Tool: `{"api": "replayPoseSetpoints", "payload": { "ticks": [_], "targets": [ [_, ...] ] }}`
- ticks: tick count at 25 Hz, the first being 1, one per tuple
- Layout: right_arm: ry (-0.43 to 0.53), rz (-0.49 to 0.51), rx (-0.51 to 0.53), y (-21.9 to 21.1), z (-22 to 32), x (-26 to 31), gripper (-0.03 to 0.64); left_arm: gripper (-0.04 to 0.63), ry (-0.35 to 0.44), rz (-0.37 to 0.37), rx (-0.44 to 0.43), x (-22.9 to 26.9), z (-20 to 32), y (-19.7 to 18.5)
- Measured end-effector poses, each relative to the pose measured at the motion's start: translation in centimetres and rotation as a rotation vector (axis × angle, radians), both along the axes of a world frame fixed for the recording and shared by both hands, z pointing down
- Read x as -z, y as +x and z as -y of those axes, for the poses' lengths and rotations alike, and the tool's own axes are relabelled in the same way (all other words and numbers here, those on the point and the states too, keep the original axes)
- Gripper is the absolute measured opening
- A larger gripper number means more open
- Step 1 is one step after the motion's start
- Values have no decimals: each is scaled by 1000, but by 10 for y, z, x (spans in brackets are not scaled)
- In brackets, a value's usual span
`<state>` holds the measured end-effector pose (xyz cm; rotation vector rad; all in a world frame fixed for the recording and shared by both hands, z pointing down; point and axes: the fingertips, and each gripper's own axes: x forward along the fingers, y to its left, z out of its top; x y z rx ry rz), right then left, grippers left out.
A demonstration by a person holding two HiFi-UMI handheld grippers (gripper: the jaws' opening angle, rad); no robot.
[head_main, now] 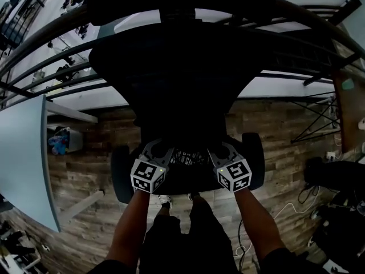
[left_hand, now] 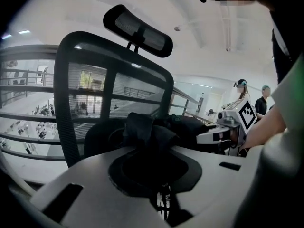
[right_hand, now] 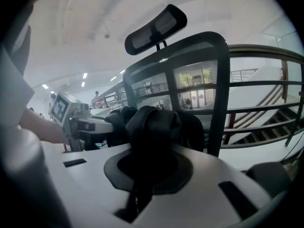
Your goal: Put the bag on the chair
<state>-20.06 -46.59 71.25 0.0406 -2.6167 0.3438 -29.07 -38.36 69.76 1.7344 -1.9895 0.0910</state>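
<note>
From the head view I look down on a black mesh office chair (head_main: 188,67) with a headrest. The black bag (head_main: 191,157), with white print on it, hangs at the seat's front edge between my two grippers. My left gripper (head_main: 155,151) is shut on bunched bag fabric (left_hand: 142,127). My right gripper (head_main: 226,152) is likewise shut on a fold of the bag (right_hand: 153,120). In the left gripper view the chair back (left_hand: 95,94) stands just behind the bag and the right gripper (left_hand: 232,122) shows at the right. The right gripper view has the left gripper (right_hand: 71,118) at its left.
A metal railing (head_main: 51,67) curves behind the chair over a lower floor. A pale table top (head_main: 23,164) stands at the left on the wooden floor (head_main: 97,176). Cables and dark gear (head_main: 333,204) lie at the right. Two people (left_hand: 243,93) stand far off.
</note>
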Motion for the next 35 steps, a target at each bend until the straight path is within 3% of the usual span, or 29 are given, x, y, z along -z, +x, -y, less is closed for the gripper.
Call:
{"api": "replayPoseSetpoints", "payload": {
  "ticks": [13,18,35],
  "targets": [
    [-64,-88,-31,-1,10,-65,28,52,-99,-38,21,-62,2,-2],
    [-80,-82,-43,-1,12,-72,28,52,-83,-65,30,-70,4,-2],
    [26,-129,-12,-2,2,-91,31,67,-151,1,78,-91,-6,1]
  ]
}}
